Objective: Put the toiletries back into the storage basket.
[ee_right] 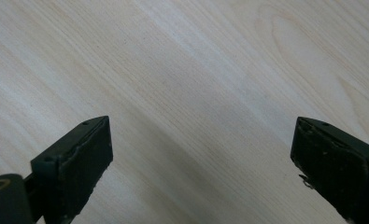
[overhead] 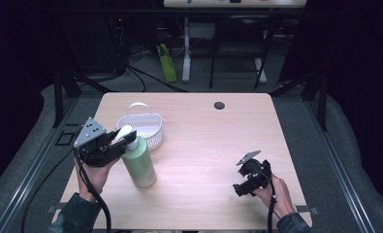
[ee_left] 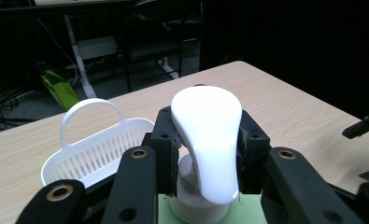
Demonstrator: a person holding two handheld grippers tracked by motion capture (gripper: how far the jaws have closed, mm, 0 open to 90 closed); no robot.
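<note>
A pale green bottle (overhead: 139, 165) with a white pump head (ee_left: 209, 135) stands upright on the wooden table (overhead: 213, 141), left of centre. My left gripper (overhead: 121, 140) is shut on the pump head, one black pad pressed against each side of it (ee_left: 166, 149). Just behind the bottle sits a white slatted basket (overhead: 145, 127) with a loop handle (ee_left: 89, 112). My right gripper (overhead: 247, 182) hovers low over bare wood at the front right, its two jaws spread wide with nothing between them (ee_right: 201, 163).
A dark round grommet hole (overhead: 219, 105) lies near the table's far edge. Behind the table are desk legs, cables and a green object (overhead: 167, 63) on the floor. Dark frame rails run along both sides of the table.
</note>
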